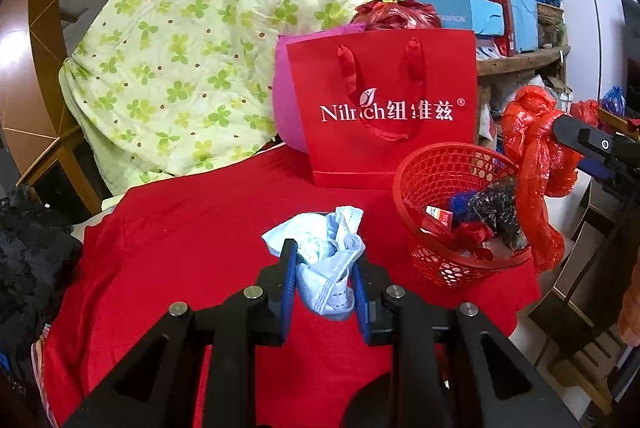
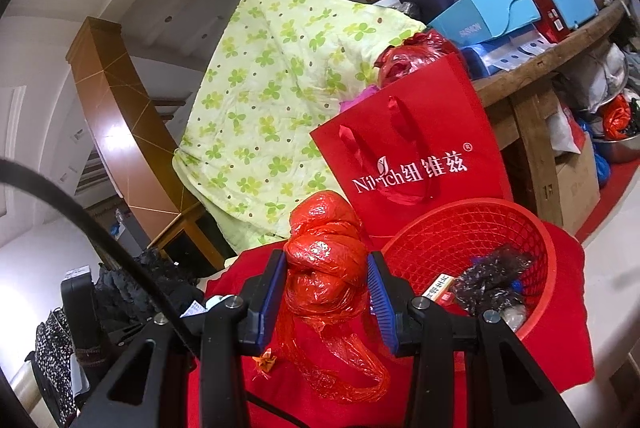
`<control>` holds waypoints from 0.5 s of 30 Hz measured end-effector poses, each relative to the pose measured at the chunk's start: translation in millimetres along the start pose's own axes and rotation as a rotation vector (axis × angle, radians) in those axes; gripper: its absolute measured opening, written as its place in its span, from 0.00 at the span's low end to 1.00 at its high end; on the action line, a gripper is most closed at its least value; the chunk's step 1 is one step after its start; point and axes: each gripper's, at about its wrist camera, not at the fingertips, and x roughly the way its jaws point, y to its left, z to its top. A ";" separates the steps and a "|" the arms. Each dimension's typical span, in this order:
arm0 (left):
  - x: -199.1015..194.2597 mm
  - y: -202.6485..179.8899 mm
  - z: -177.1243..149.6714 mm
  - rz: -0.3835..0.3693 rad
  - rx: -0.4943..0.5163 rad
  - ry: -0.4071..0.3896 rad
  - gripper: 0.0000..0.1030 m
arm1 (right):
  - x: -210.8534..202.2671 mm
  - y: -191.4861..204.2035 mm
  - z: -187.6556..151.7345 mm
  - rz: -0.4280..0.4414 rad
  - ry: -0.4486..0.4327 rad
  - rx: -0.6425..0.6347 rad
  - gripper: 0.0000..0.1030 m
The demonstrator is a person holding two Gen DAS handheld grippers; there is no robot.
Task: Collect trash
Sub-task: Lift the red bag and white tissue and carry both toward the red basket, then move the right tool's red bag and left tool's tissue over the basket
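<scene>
My left gripper [image 1: 324, 268] is shut on a crumpled pale blue wrapper [image 1: 324, 248] just above the red cloth [image 1: 200, 248]. A red mesh basket [image 1: 456, 164] stands to its right, holding a black bag, a small red box and other scraps. My right gripper [image 2: 326, 284] is shut on a knotted red plastic bag [image 2: 324, 260], held up left of the basket [image 2: 500, 224]. In the left wrist view that bag [image 1: 536, 148] hangs over the basket's right rim from the right gripper's fingers [image 1: 576, 132].
A red paper gift bag [image 1: 384, 108] stands behind the basket, with a pink bag behind it. A green clover-print quilt [image 1: 192, 60] is draped at back left. Boxes and bags fill a wooden shelf [image 1: 520, 60] at back right. Black fabric [image 1: 28, 252] lies at left.
</scene>
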 end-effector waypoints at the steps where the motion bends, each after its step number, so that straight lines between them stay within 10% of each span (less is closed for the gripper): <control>1: 0.8 -1.7 0.0 -0.002 0.004 0.002 0.27 | -0.1 -1.2 0.4 -0.001 0.000 0.003 0.42; 15: 11.0 -23.7 0.7 -0.028 0.040 0.025 0.27 | -3.7 -19.3 -0.2 -0.015 -0.003 0.035 0.42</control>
